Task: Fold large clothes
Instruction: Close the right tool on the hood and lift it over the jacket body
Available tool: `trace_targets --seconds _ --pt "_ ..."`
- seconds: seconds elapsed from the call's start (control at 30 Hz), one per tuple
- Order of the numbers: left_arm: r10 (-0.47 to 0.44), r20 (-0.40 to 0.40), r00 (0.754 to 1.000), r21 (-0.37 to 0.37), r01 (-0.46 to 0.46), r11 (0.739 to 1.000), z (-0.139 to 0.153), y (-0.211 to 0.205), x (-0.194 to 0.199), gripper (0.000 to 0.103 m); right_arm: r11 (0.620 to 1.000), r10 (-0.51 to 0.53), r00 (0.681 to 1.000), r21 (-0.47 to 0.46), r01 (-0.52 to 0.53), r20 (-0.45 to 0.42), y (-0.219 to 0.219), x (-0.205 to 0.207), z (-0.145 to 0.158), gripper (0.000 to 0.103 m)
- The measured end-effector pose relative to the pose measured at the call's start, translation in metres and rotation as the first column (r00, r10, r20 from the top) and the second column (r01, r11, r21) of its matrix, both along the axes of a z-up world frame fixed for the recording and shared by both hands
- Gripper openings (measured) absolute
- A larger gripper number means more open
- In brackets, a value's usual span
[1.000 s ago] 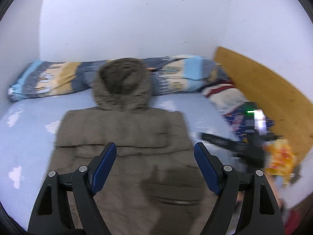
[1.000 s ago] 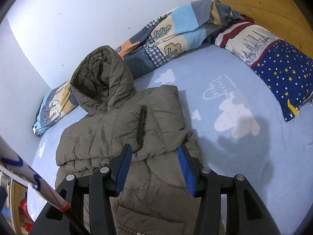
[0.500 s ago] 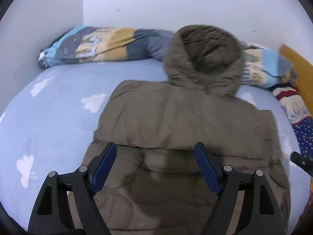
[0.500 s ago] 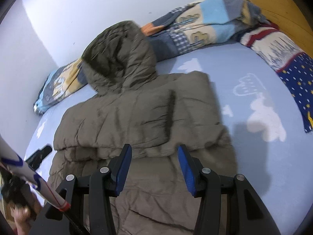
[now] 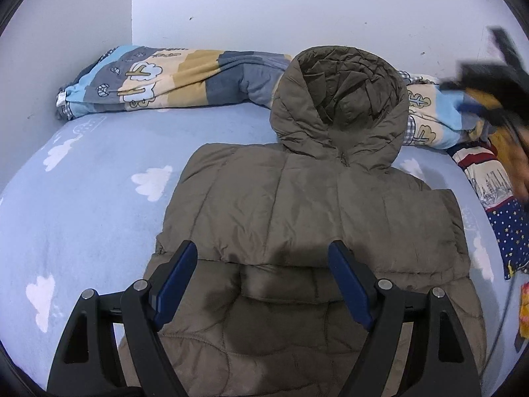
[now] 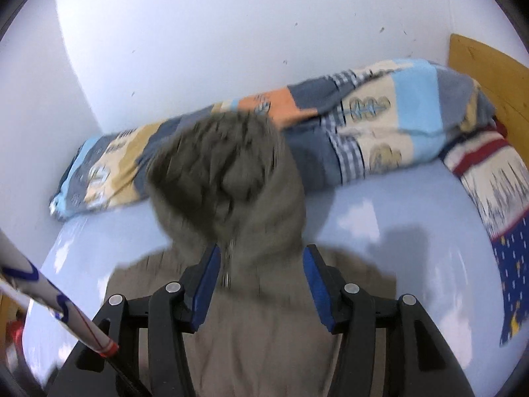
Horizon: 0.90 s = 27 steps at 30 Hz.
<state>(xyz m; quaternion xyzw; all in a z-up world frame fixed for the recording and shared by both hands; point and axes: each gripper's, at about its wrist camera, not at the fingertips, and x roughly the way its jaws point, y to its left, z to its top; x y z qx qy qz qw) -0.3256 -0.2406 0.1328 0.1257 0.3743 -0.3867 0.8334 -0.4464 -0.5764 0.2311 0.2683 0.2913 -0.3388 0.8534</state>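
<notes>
A large olive-brown hooded puffer jacket (image 5: 297, 218) lies flat on the light blue bed sheet (image 5: 82, 198), sleeves folded in, hood (image 5: 340, 99) toward the wall. My left gripper (image 5: 263, 251) is open and empty above the jacket's lower middle. My right gripper (image 6: 261, 254) is open and empty, hovering over the jacket's collar just below the hood (image 6: 224, 172); that view is blurred. The right gripper also shows as a dark blur at the upper right of the left wrist view (image 5: 492, 76).
A patchwork quilt (image 5: 172, 82) is bunched along the wall behind the hood. Pillows, one striped and one starry blue (image 5: 506, 225), lie at the right by a wooden headboard (image 6: 489, 76). A white pole (image 6: 49, 307) crosses the lower left of the right wrist view.
The left gripper has swung left and closer over the jacket. The right gripper has moved up from the jacket's body to the collar and hood. Both stayed open.
</notes>
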Motion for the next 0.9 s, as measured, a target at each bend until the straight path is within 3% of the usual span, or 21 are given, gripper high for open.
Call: trace_targets --seconds 0.1,0.27,0.33,0.37,0.4,0.43,0.67,0.9 --pt "0.002 0.01 1.0 0.014 -0.002 1.0 -0.004 0.001 0.004 0.08 1.0 -0.026 1.0 0.016 0.026 -0.007 -0.039 0.034 -0.002 0.056" --pt "0.02 0.018 1.0 0.039 -0.021 0.999 -0.009 0.003 0.014 0.08 0.996 -0.084 0.988 -0.049 0.078 -0.126 -0.09 0.085 -0.022 0.056" --pt "0.024 0.02 1.0 0.039 -0.025 0.999 -0.009 0.004 0.017 0.08 0.994 -0.103 0.987 -0.041 0.098 -0.126 -0.107 0.095 -0.033 0.055" --pt "0.023 0.016 1.0 0.035 -0.023 0.999 -0.009 0.004 0.018 0.08 0.995 -0.096 0.987 -0.027 0.093 -0.13 -0.112 0.1 -0.039 0.042" --pt "0.02 0.016 1.0 0.034 -0.021 0.999 -0.009 0.004 0.018 0.08 0.995 -0.095 0.985 -0.023 0.093 -0.146 -0.115 0.103 -0.045 0.017" --pt "0.02 0.021 1.0 0.036 -0.021 0.999 -0.009 0.004 0.018 0.08 0.994 -0.109 0.981 -0.037 0.104 -0.162 -0.114 0.104 -0.048 0.011" --pt "0.019 0.024 1.0 0.016 -0.02 1.0 -0.001 0.007 0.012 0.08 0.988 -0.073 0.995 -0.139 0.063 -0.072 -0.062 0.057 -0.021 0.008" --pt "0.032 0.054 0.998 -0.019 -0.031 0.999 0.013 0.017 0.008 0.08 0.982 0.027 0.999 -0.188 -0.019 0.04 0.041 -0.051 0.012 0.007"
